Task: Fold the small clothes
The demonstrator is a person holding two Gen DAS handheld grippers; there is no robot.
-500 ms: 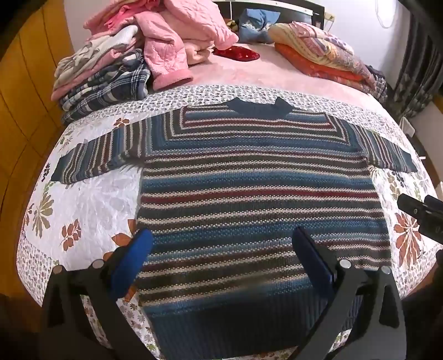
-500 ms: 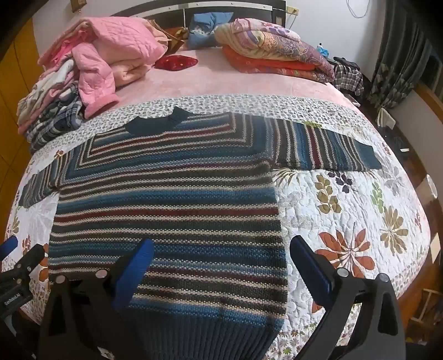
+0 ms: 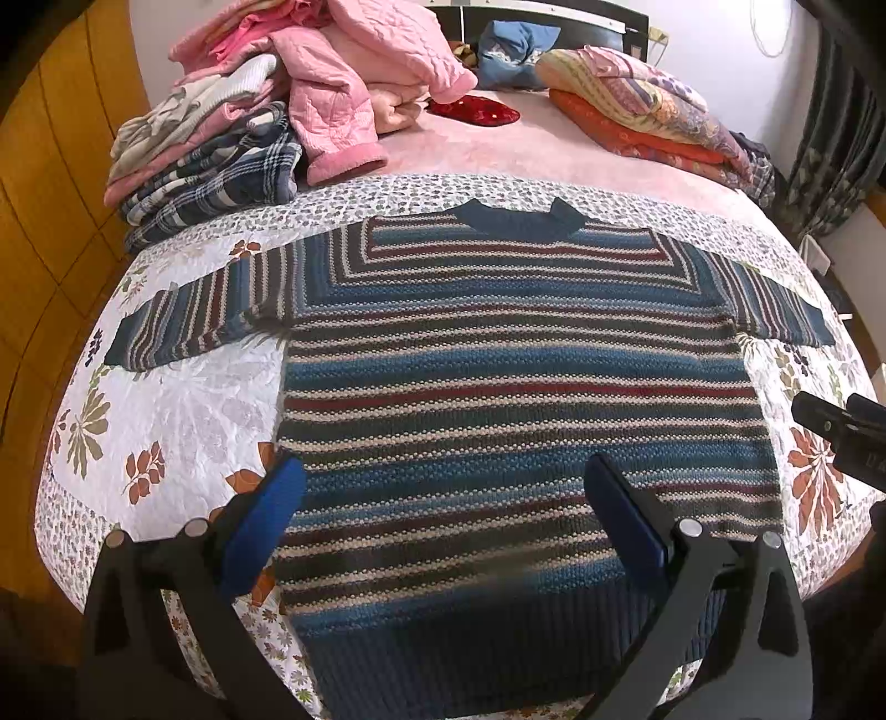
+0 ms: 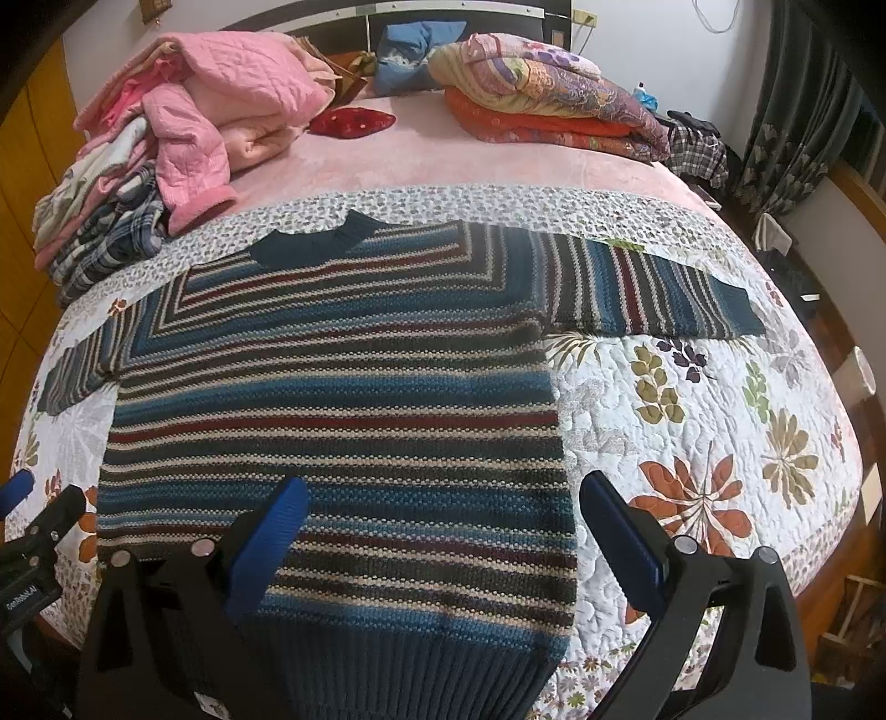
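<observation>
Home bedroom: quilted bed (image 3: 183,399), headboard (image 4: 343,16), folded blankets (image 4: 542,105), clothes pile (image 3: 266,111), curtains (image 4: 792,133).

Beyond the blue fingertips (image 3: 266,515), a sweater (image 3: 498,387) striped blue, maroon, cream; white floral quilt (image 4: 692,421); pink jacket (image 3: 343,105).

Both grippers: black frames, 2 blue-padded fingers (image 3: 266,520) each, silver round screws (image 4: 688,544).

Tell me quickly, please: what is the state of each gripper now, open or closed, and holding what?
Left gripper: open, holding nothing, above the striped sweater.
Right gripper: open, holding nothing, above the same sweater's hem.
</observation>
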